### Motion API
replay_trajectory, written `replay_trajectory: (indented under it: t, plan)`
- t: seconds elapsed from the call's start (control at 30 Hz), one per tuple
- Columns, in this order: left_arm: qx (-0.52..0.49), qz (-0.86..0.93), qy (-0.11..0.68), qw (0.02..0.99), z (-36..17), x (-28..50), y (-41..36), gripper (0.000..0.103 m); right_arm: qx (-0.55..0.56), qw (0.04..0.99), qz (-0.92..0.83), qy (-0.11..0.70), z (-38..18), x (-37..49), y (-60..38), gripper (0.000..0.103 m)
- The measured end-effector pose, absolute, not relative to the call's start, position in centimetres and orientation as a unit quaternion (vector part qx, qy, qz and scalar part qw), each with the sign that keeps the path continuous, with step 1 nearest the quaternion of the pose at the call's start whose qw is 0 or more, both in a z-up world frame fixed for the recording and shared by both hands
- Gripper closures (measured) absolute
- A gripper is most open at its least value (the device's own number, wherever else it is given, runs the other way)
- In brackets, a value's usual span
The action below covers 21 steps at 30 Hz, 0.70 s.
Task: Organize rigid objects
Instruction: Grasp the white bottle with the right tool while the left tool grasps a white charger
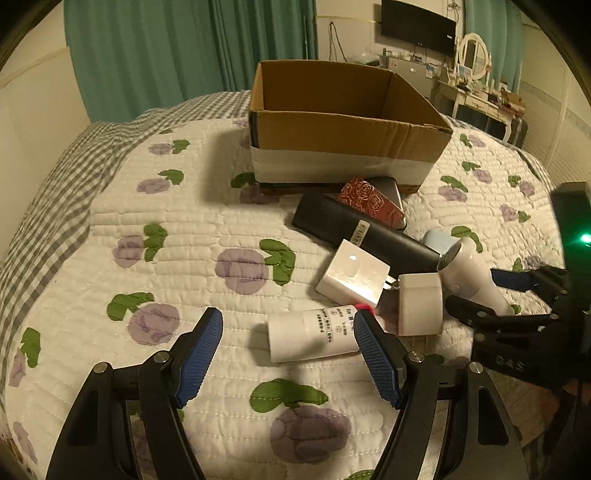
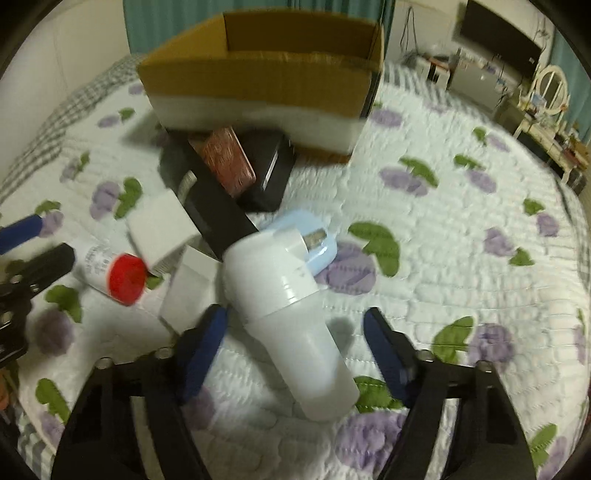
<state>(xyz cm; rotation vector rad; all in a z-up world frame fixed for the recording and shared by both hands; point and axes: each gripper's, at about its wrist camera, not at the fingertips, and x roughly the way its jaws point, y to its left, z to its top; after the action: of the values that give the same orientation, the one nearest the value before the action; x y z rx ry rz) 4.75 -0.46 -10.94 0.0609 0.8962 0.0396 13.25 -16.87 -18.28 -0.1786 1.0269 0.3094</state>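
Note:
An open cardboard box [image 1: 332, 125] stands on the quilted bed, also in the right wrist view [image 2: 258, 77]. In front of it lie a red rose-patterned case [image 1: 371, 201], a long black box [image 1: 354, 230], a white charger cube [image 1: 352, 277], a white block [image 1: 421, 304], a white bottle with a red cap [image 1: 314, 334] and a white hair-dryer-shaped device [image 1: 472, 277]. My left gripper [image 1: 288, 332] is open with the white bottle lying between its fingertips. My right gripper [image 2: 295, 332] is open astride the white device's handle [image 2: 303, 328]. The red cap [image 2: 125, 278] shows in the right wrist view.
A light blue plug [image 2: 314, 240] lies under the white device's head. A black box [image 2: 267, 173] sits beside the red case [image 2: 229, 162]. The bed has a flowered quilt [image 1: 184, 240]. A dresser with a mirror [image 1: 472, 59] and a wall TV [image 1: 417, 24] stand at the far right.

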Motion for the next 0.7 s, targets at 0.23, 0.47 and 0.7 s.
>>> replay_trajectory:
  t: [0.23, 0.47, 0.7]
  plan:
    - [0.045, -0.012, 0.441, 0.896, -11.0, 5.3, -3.7, 0.027, -0.063, 0.865, 0.164, 0.470, -16.4, 12.5, -18.4, 0.059]
    - [0.070, -0.067, 0.456, 0.884, -12.3, 5.9, -8.9, 0.027, -0.019, 0.885, 0.139, 0.445, -14.1, 12.3, -22.4, 0.059]
    - [0.054, -0.082, 0.492, 0.865, -14.7, 7.5, -10.2, 0.030, 0.005, 0.880, 0.139, 0.455, -14.9, 12.6, -23.4, 0.059]
